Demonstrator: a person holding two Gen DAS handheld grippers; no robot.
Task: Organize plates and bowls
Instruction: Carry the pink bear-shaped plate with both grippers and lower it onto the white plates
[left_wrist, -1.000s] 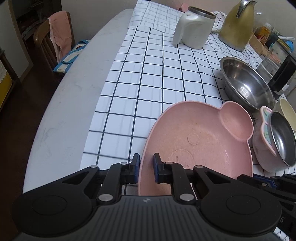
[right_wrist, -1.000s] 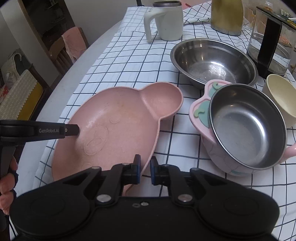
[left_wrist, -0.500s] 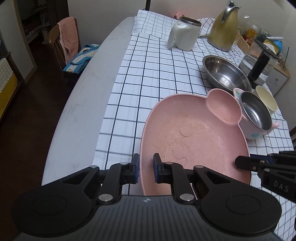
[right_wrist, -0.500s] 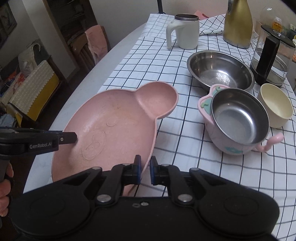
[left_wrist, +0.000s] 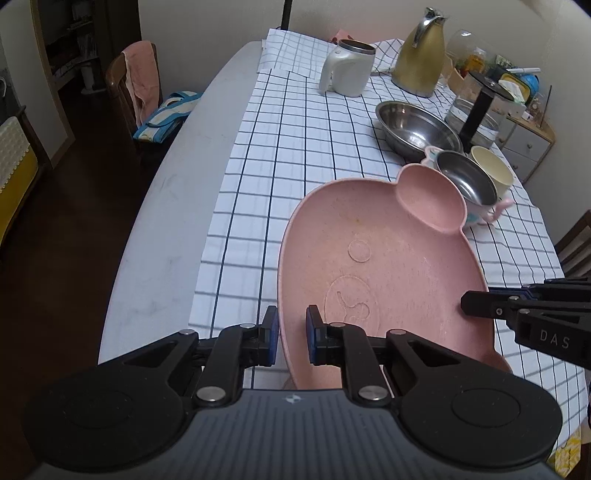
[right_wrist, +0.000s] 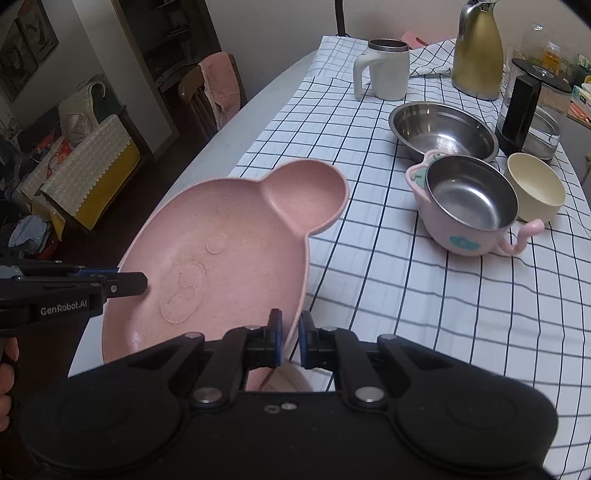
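Pale pink speckled plate (left_wrist: 388, 258), white tablecloth (left_wrist: 280, 155) with a dark grid, gold kettle (left_wrist: 421, 55), cream bowl (right_wrist: 535, 184), silver steel bowl (right_wrist: 439, 129) (shiny inside), white mug (right_wrist: 384, 70)

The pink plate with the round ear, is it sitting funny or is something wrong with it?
The pink plate isn't lying on the table: the left gripper and right gripper each pinch its rim, holding it tilted over the checked cloth. I see no cracks or spills. The steel bowl and other bowls stand upright.
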